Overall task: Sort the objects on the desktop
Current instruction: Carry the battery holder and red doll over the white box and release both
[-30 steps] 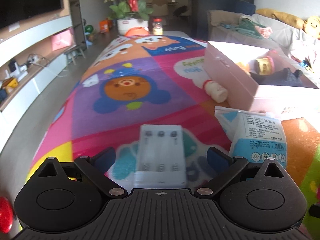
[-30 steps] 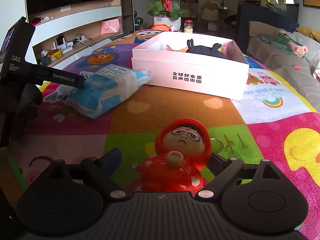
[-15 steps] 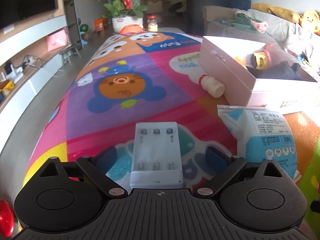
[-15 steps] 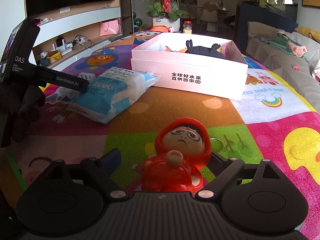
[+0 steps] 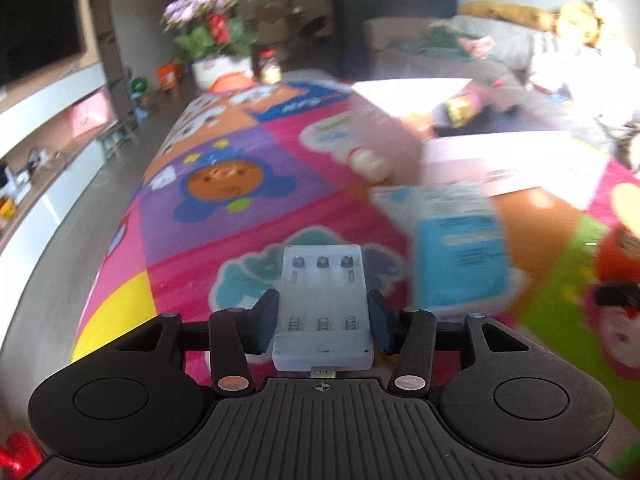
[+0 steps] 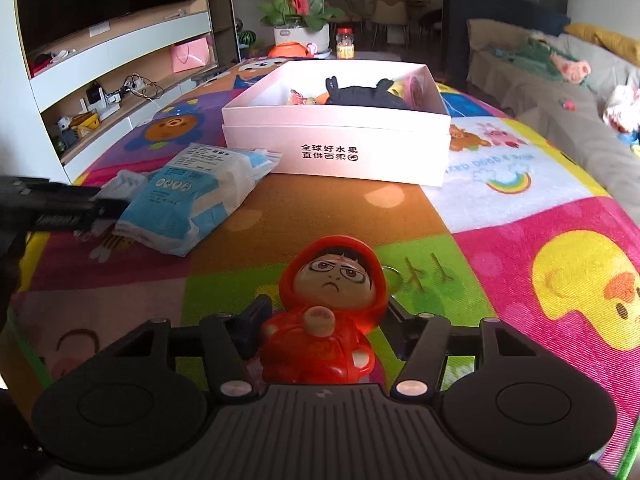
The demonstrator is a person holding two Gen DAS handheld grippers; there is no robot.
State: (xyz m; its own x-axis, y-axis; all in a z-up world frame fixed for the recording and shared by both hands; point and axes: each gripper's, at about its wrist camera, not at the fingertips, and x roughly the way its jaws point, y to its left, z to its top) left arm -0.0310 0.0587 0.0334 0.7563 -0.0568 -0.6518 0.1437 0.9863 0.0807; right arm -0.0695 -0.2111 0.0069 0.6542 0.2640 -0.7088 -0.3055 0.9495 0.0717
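The battery charger [image 5: 323,308] is pinched by the closing left claw [image 5: 323,322]; the red figurine [image 6: 326,316] is being closed on by the right claw [image 6: 326,320], pads apparently touching.

We see a translucent white battery holder [image 5: 324,304] against a play mat [image 6: 540,216] patched in pink, purple, orange, green and yellow, printed with cartoon bears, a rainbow and a yellow duck. A red-hooded figurine [image 6: 328,316] has a tan face and black glasses. The box [image 6: 340,148] is pale pink with black lettering; the packet [image 6: 192,196] is blue and white.
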